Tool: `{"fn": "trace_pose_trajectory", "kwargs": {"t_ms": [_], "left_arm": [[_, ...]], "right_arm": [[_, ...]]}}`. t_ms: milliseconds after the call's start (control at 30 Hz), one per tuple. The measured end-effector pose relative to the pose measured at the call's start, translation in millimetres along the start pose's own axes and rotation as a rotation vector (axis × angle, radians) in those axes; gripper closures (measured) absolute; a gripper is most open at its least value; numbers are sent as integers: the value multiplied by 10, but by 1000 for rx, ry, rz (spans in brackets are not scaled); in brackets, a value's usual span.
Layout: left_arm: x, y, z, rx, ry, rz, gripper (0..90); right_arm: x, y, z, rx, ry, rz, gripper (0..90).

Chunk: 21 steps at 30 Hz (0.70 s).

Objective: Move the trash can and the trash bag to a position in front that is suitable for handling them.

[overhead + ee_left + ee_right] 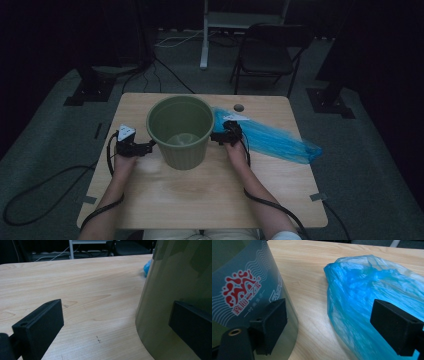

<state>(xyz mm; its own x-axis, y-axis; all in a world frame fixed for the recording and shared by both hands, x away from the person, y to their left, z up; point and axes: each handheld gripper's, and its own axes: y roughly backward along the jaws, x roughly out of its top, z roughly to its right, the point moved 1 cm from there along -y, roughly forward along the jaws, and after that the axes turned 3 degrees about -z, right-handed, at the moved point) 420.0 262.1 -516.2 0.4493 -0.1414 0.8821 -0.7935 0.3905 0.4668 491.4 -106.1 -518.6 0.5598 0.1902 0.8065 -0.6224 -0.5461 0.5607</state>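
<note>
A dim room with dark, near-black walls and a grey-green carpeted floor (370, 165), where a pale wooden surface with rounded corners (200, 195) stands in the middle under soft overhead light. Beyond its far edge stands a black metal folding chair (267, 55), just beside a white metal frame leg (204, 35), with pale and black cables (165, 42) lying loose on the floor near them. Black stand bases (87, 90) sit on the floor at the left and right, well apart, and small grey tape strips (318, 197) mark the floor near the surface's front corners.
</note>
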Motion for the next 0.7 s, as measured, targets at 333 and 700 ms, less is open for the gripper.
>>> {"fn": "trace_pose_trajectory", "kwargs": {"t_ms": [333,700], "left_arm": [[-89,179,161,-36,-32,-12,3],[-225,450,355,-56,-54,-29,3]], "right_arm": [[-169,195,-69,0,-5,15,148],[-384,447,-190,22,13,20,157]]}}
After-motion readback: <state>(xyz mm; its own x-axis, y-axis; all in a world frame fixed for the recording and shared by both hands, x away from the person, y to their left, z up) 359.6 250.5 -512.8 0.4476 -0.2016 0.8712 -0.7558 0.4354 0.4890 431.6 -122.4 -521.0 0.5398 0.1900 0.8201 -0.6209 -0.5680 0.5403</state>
